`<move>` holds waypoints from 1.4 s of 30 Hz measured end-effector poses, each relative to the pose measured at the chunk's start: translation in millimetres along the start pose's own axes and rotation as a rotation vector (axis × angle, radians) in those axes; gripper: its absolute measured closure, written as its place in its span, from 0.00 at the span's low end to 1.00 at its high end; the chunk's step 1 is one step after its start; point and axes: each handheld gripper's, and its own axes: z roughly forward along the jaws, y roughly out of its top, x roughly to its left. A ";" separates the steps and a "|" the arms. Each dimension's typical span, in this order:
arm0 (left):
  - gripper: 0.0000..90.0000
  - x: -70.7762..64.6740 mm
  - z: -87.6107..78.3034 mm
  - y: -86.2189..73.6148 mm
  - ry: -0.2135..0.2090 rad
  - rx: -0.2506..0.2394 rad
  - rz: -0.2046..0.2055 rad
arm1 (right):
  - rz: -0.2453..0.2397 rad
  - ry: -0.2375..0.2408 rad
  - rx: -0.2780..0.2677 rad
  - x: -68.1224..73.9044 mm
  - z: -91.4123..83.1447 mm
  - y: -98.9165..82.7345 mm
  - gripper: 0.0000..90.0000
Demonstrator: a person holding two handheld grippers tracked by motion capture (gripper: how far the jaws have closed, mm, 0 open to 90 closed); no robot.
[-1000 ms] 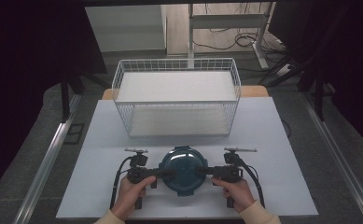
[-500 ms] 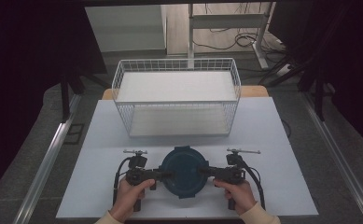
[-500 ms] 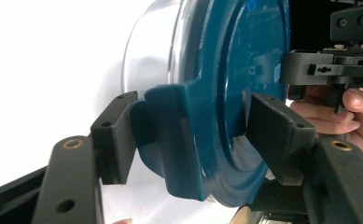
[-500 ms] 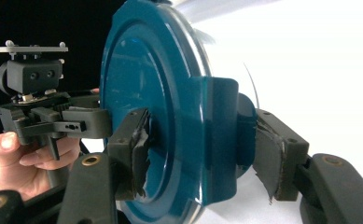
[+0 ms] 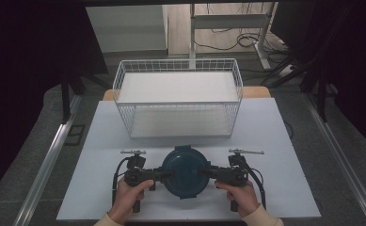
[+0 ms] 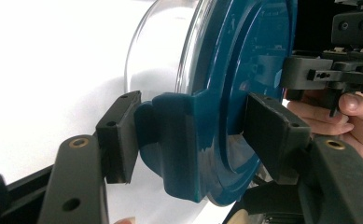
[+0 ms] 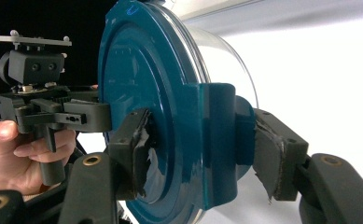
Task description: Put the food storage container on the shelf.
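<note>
Lab: white table [image 5: 100, 188], dark curtains [image 5: 30, 70], floor cables [image 5: 227, 44].

The blue lid [image 5: 186, 170] hides the container's inside; both forearms are cut off by the high view's bottom edge.

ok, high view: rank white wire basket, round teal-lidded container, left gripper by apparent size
1. White wire basket, by far the largest.
2. Round teal-lidded container.
3. Left gripper, shut on the container's lid tab.
The basket sits farther from the camera, yet looks biggest.

Bare white worktop [image 5: 284, 141] is lying open on both sides; the white wire basket [image 5: 178, 96] is blocking the far middle.
</note>
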 end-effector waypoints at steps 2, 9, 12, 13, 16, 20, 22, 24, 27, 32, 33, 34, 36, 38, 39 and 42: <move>0.42 -2.1 -2.2 1.1 0.003 -0.005 0.010 | -0.005 0.004 -0.001 1.8 -0.7 0.3 0.47; 0.42 -7.0 -8.6 5.5 -0.002 -0.025 0.043 | -0.052 0.003 -0.019 11.0 -5.2 5.1 0.47; 0.42 -8.5 -10.7 7.5 0.003 -0.030 0.055 | -0.067 0.007 -0.024 12.9 -5.7 7.3 0.47; 0.42 -8.9 -11.4 8.0 0.005 -0.031 0.059 | -0.069 0.009 -0.023 13.1 -5.6 7.8 0.47; 0.42 -9.6 -12.9 9.2 0.007 -0.033 0.063 | -0.073 0.014 -0.023 14.0 -5.3 9.0 0.47; 0.42 -11.6 -15.4 11.2 0.008 -0.040 0.071 | -0.083 0.015 -0.027 16.6 -6.1 11.0 0.47; 0.42 -12.8 -17.2 12.4 0.008 -0.044 0.078 | -0.098 0.017 -0.033 19.3 -7.3 13.0 0.47; 0.42 -14.0 -18.9 13.4 0.008 -0.050 0.084 | -0.101 0.016 -0.032 20.2 -7.6 13.5 0.47; 0.42 -15.1 -21.5 15.3 0.008 -0.055 0.093 | -0.116 0.018 -0.035 23.3 -8.6 16.0 0.47; 0.42 -17.1 -24.8 18.4 0.016 -0.073 0.111 | -0.134 0.021 -0.039 27.3 -8.3 21.3 0.48; 0.42 -17.3 -25.2 19.7 0.016 -0.074 0.112 | -0.134 0.021 -0.039 27.3 -8.3 21.3 0.48; 0.42 -17.4 -25.3 21.1 0.016 -0.075 0.115 | -0.136 0.021 -0.040 27.5 -8.1 22.7 0.48; 0.42 -17.8 -25.6 24.5 0.019 -0.074 0.120 | -0.133 0.021 -0.043 27.8 -8.0 26.3 0.48; 0.42 -18.3 -25.8 28.2 0.020 -0.073 0.127 | -0.134 0.021 -0.044 28.0 -8.1 27.7 0.48; 0.42 -18.7 -25.7 30.1 0.022 -0.076 0.130 | -0.140 0.022 -0.046 27.8 -8.4 31.4 0.48; 0.42 -20.3 -26.4 35.9 0.022 -0.081 0.136 | -0.143 0.022 -0.048 28.2 -9.1 35.5 0.48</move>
